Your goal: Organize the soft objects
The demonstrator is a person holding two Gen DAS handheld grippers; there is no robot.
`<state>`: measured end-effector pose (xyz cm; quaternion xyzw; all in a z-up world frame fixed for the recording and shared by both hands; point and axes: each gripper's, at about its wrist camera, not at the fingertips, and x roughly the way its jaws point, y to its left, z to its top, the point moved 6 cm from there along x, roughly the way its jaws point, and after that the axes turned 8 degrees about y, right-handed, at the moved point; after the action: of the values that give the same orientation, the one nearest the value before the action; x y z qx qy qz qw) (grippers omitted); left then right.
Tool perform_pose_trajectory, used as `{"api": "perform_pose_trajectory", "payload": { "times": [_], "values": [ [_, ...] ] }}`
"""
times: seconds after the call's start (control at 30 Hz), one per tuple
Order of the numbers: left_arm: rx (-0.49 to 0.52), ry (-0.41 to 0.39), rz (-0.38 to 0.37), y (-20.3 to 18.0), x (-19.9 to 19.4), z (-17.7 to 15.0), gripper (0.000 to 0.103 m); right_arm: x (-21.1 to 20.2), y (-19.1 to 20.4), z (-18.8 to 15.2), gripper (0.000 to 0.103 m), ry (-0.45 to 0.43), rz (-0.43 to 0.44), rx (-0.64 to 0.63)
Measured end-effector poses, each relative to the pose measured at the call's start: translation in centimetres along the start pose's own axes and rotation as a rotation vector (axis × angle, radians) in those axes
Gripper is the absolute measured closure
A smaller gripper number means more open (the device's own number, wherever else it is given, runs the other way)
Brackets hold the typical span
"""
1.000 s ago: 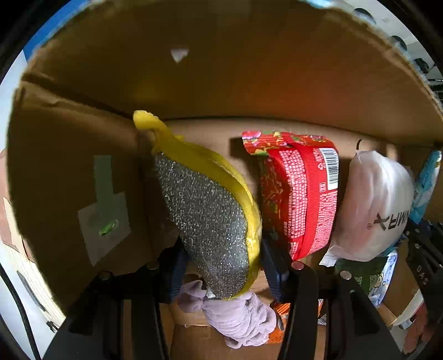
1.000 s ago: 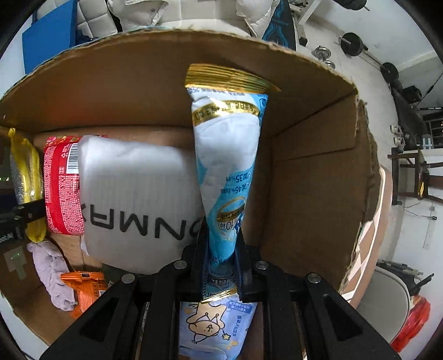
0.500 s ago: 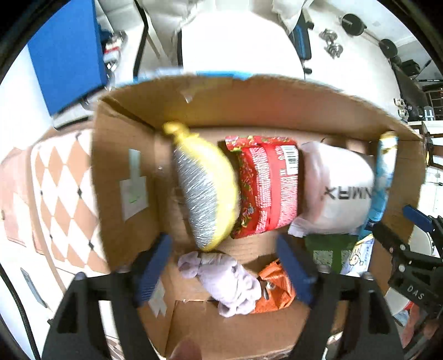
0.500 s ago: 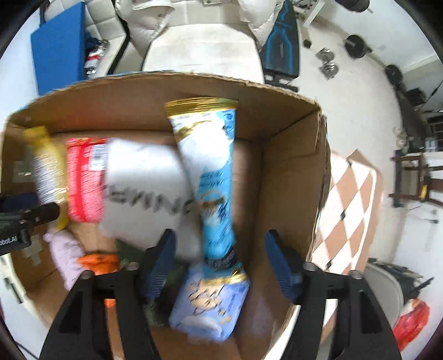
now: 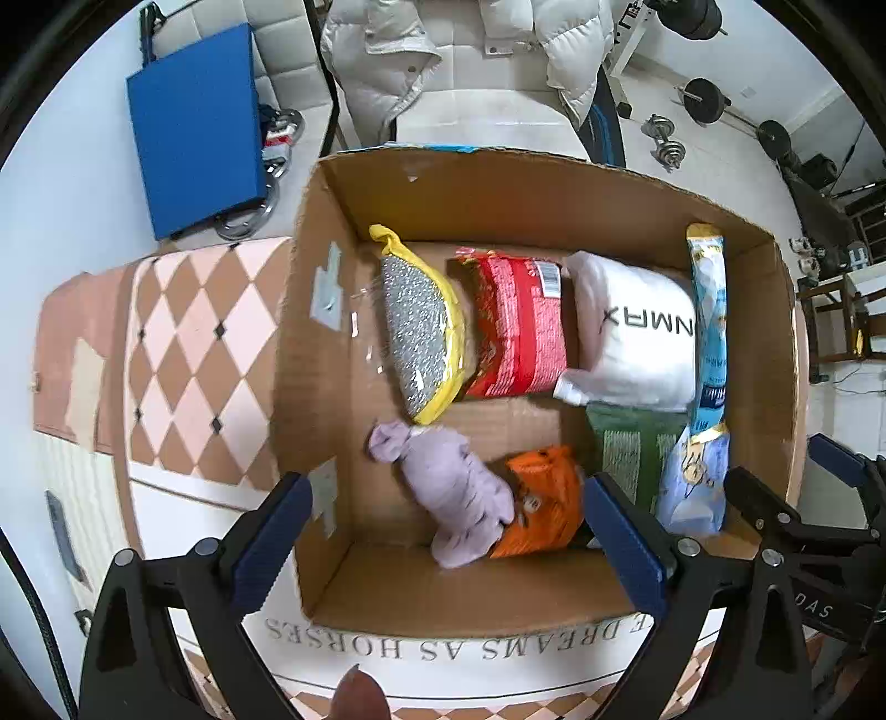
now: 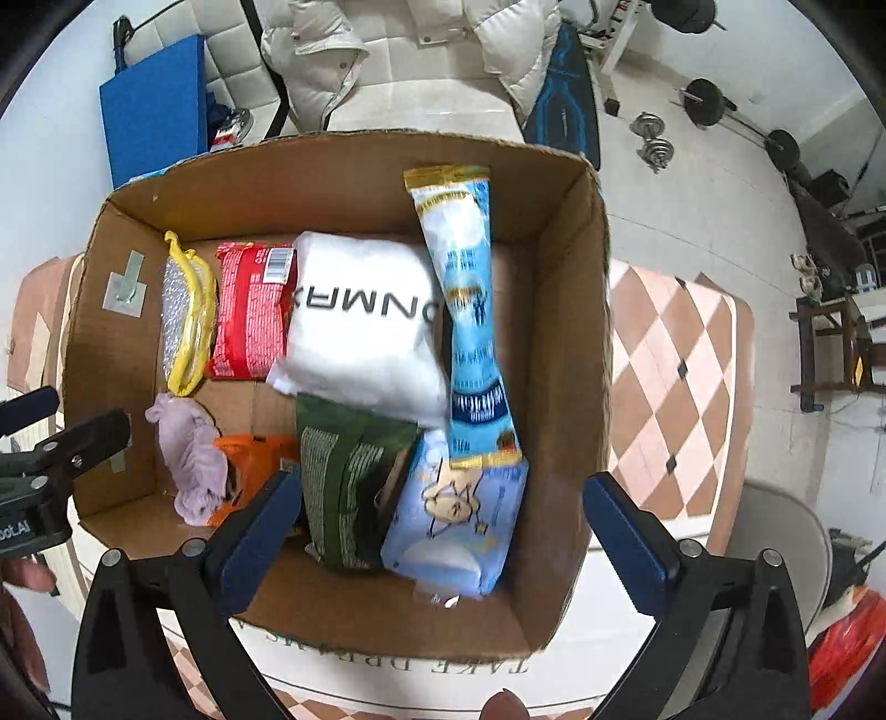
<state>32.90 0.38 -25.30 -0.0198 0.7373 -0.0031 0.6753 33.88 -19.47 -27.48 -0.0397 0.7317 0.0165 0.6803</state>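
Left wrist view. Left gripper [image 5: 446, 531]: blue-padded fingers spread wide, released, holding nothing, poised above the near edge of the open brown cardboard box [image 5: 498, 183]. Back row inside, from left: yellow-rimmed silver scouring pad [image 5: 421, 327] leaning against red printed snack packet [image 5: 518, 327]; next, white soft pouch lettered in black [image 5: 637, 332]; then tall light-blue and white sachet with gold top [image 5: 709, 310] at the right wall. Front row: lilac crumpled cloth [image 5: 454, 498] touching orange crinkled packet [image 5: 545, 498]; dark green packet [image 5: 637, 448]; pale blue wipes pack with cartoon print [image 5: 695, 482]. Box set on a pink-and-tan diamond-patterned cloth [image 5: 188, 354]. Blue flat board [image 5: 196, 133] and white padded jacket [image 5: 465, 50] beyond.

Right wrist view. Right gripper [image 6: 443, 526]: fingers wide apart, released, empty, above the box's near right part. Same contents: sachet [image 6: 470, 310] lying slantwise over pouch [image 6: 360, 321] and wipes pack [image 6: 459, 520]; green packet [image 6: 349, 476] beside them. Dumbbells [image 6: 656, 141] on the floor behind.
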Motion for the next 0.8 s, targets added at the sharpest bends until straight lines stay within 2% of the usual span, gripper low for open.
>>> {"api": "perform_pose_trajectory", "payload": {
  "times": [0.17, 0.3, 0.53, 0.8],
  "values": [
    [0.014, -0.029, 0.011, -0.3, -1.5, -1.8, 0.003, -0.8, 0.2, -2.1, 0.0, -0.022, 0.015, 0.017],
    [0.013, -0.118, 0.053, -0.7, -4.3, -3.8, 0.003, -3.0, 0.0, -3.7, 0.0, -0.071, 0.004, 0.025],
    [0.0, -0.264, 0.044, -1.3, -9.9, -8.7, 0.003, -9.1, -0.7, -8.3, 0.0, -0.199, -0.026, 0.039],
    [0.005, -0.4, 0.037, -2.2, -16.5, -15.0, 0.003, -16.4, -0.5, -15.1, 0.0, -0.326, -0.003, 0.01]
  ]
}}
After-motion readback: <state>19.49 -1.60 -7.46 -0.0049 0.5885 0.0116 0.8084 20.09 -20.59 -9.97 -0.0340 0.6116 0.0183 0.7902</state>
